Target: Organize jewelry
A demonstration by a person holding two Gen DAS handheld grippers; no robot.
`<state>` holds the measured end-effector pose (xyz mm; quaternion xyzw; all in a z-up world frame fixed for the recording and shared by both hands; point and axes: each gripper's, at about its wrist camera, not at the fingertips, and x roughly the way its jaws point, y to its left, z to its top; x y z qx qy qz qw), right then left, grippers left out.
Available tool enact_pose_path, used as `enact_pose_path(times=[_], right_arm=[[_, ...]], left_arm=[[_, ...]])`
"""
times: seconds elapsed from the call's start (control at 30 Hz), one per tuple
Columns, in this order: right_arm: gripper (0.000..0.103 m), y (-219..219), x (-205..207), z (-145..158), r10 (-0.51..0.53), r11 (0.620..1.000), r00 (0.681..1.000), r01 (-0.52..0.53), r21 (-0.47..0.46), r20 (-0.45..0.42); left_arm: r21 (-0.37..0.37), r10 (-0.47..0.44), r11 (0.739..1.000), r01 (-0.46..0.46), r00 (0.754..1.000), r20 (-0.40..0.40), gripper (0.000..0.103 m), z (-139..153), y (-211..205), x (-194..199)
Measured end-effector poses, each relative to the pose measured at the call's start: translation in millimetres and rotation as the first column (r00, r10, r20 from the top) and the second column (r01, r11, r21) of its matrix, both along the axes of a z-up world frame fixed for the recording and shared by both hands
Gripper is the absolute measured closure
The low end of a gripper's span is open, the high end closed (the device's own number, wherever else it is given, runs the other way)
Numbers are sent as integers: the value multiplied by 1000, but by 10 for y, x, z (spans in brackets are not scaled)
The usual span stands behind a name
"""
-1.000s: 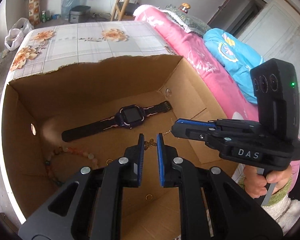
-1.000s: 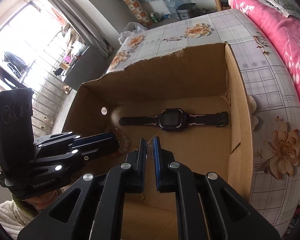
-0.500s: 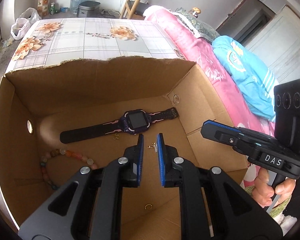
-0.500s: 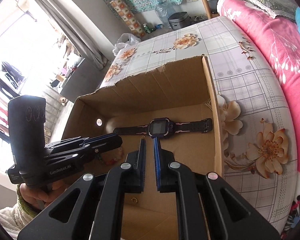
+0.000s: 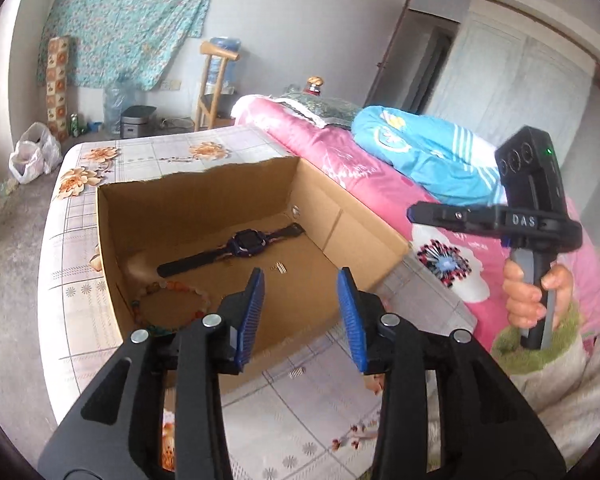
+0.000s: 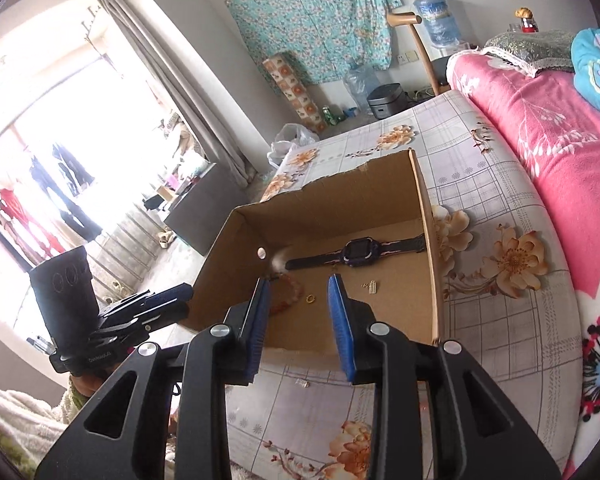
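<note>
- While both grippers are being held above the near edge of the cardboard box (image 5: 204, 208), nothing is being carried: the jaws of the left gripper (image 5: 301, 310) are standing released, with a wide gap and nothing between the blue pads.
- The jaws of the right gripper (image 6: 298, 322) are also being kept spread apart and empty; in the left wrist view this gripper (image 5: 416, 213) is being held to the side over the pink blanket (image 5: 380, 184), and there its jaws cannot be read.
- The jewelry is being collected inside the box, probably so that the loose pieces are kept together: the watch (image 5: 246, 242) is lying flat near the far wall, the bead bracelet (image 5: 168, 300) is lying in the near left corner, a gold ring (image 6: 309, 299) is resting beside it, and a small gold charm (image 6: 371, 287) is lying apart on the box floor.
- The box is being supported by the bed (image 6: 500, 320), on its flowered sheet.
- One small metal piece (image 5: 296, 373) is lying on the sheet outside the box, just before its near wall; it is judged that this piece is not yet sorted, and the released jaws are suited for it.
</note>
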<state>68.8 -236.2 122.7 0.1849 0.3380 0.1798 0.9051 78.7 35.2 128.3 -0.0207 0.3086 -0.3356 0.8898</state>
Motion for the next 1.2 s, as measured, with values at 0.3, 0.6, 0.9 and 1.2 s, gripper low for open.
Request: enact_pose_path(times=[0.3,0.6,0.9,1.2], right_arm=[[64,191,-422,-703,-27,999,989,29,16,-146],[64,141,-366,-1096,-90,991,962,111,70,-257],[64,136,-242,-1125,-75,991,962,100,85,-263],[64,93,-264,-1126,-93,989,956,120,85,-279]], left_arm=[[167,-60,983,72,995,-78,50,-747,-355,-359],[324,-10,946,27,999,-53,77,-1264,-677,-25],[377,-81,922,90,996,-38,83,-1324,-702,69],[411,-111,904,119,993,-42,99,-1313,-751,25]])
